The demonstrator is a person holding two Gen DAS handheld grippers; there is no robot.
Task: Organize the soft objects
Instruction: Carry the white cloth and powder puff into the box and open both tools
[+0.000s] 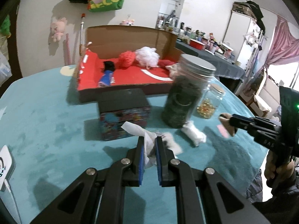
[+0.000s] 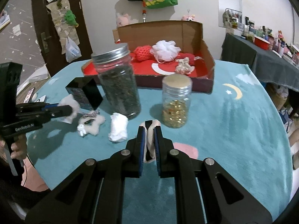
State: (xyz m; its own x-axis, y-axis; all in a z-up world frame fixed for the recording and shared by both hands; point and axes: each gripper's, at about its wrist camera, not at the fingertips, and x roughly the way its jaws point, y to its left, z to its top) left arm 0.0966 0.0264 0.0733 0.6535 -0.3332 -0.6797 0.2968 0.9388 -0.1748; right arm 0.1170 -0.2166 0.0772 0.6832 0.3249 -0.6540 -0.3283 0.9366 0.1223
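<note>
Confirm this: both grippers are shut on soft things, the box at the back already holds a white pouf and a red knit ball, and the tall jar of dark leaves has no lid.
Wrong on the lid: the tall jar wears a silver screw lid, as the right wrist view shows. The rest stands: the left gripper and right gripper are shut on soft things, and the box holds the pouf and ball.

Two lidded jars; one cardboard box; one black box; perhaps nine soft items.
</note>
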